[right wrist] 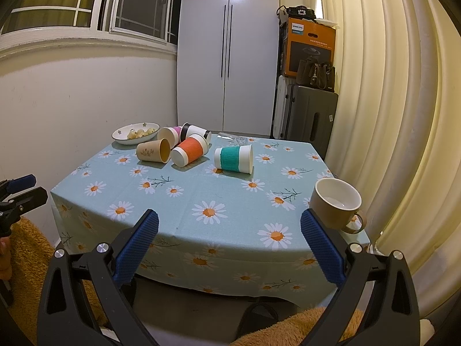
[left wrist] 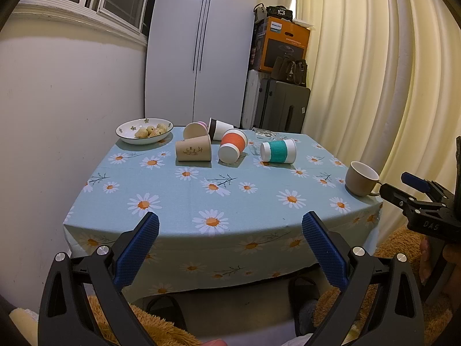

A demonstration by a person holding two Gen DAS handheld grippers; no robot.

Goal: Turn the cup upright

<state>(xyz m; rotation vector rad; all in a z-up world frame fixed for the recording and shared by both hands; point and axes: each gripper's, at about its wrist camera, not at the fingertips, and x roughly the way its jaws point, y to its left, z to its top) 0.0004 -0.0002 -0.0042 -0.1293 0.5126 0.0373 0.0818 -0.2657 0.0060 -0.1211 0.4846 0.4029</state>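
left claw (left wrist: 230, 230) spread wide, empty, low centre of frame before table edge | right claw (right wrist: 229, 229) spread wide, empty | tan ceramic mug with white inside (right wrist: 336, 207) upright, lower right, near table (right wrist: 184, 201) corner | teal-sleeved white cup (right wrist: 234, 158), orange-sleeved white cup (right wrist: 189, 150), brown paper cup (right wrist: 153, 150) on sides, upper centre | white bowl of snacks (right wrist: 135, 133) upper left

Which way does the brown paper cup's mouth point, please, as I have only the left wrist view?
Observer: From the right wrist view, the brown paper cup lies on its side, with its open mouth facing the orange-sleeved cup.
Operator: Thank you. Can you see the mug's handle whole?
Observer: Yes. The mug stands upright, and its handle points toward the table's near right edge.
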